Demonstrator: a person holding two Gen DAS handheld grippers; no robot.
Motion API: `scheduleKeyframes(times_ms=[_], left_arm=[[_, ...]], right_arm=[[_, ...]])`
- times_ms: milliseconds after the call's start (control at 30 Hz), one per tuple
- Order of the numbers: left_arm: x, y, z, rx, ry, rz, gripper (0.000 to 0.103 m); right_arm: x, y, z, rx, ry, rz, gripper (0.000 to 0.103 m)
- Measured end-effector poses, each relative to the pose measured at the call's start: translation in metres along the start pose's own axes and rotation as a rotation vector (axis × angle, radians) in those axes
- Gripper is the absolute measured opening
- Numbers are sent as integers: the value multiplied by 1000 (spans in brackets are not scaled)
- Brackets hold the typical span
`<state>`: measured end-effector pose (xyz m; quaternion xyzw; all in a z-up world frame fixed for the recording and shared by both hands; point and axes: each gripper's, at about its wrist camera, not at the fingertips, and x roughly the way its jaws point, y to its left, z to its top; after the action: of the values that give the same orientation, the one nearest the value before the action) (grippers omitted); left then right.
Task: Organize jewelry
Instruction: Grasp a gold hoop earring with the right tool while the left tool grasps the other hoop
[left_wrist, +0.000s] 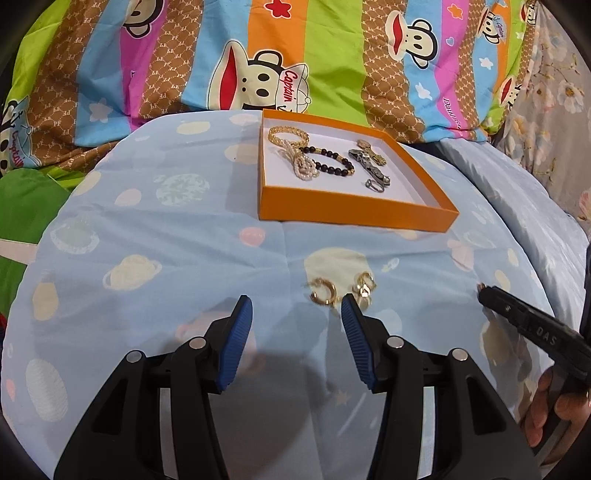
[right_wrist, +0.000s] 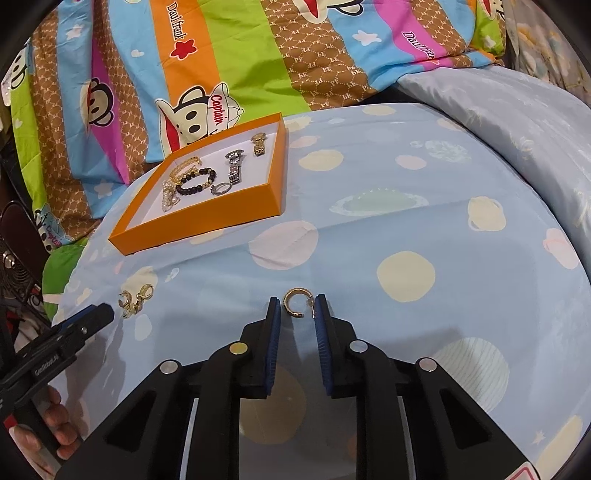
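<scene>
An orange box (left_wrist: 354, 210) (right_wrist: 207, 218) lies on the blue bedsheet and holds bracelets (left_wrist: 325, 160), watches (left_wrist: 365, 162) and a ring (left_wrist: 373, 184). Gold hoop earrings (left_wrist: 341, 290) (right_wrist: 135, 297) lie on the sheet just ahead of my left gripper (left_wrist: 297, 306), which is open and empty. My right gripper (right_wrist: 297, 304) is open, its fingertips on either side of a single gold hoop earring (right_wrist: 295, 302) on the sheet. The right gripper also shows at the right edge of the left wrist view (left_wrist: 484, 290).
A striped cartoon-monkey quilt (left_wrist: 258, 55) (right_wrist: 221, 55) is bunched behind the box. A folded pale blue cover (right_wrist: 498, 110) rises at the right. The sheet (left_wrist: 166, 240) has a planet print. A fan-like object (right_wrist: 14, 273) sits at the far left.
</scene>
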<state>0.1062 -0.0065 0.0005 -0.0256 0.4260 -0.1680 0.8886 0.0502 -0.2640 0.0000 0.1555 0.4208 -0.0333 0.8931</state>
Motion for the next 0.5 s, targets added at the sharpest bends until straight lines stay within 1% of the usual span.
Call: scheduleKeyframes(times_ms=[200,500], left_arm=[[17,-5,11,1,21,12,48],[19,-8,12,15,24,30,46]], right_arm=[[0,0,0,0,0,0,19],[0,0,0,-1,0,-1,19]])
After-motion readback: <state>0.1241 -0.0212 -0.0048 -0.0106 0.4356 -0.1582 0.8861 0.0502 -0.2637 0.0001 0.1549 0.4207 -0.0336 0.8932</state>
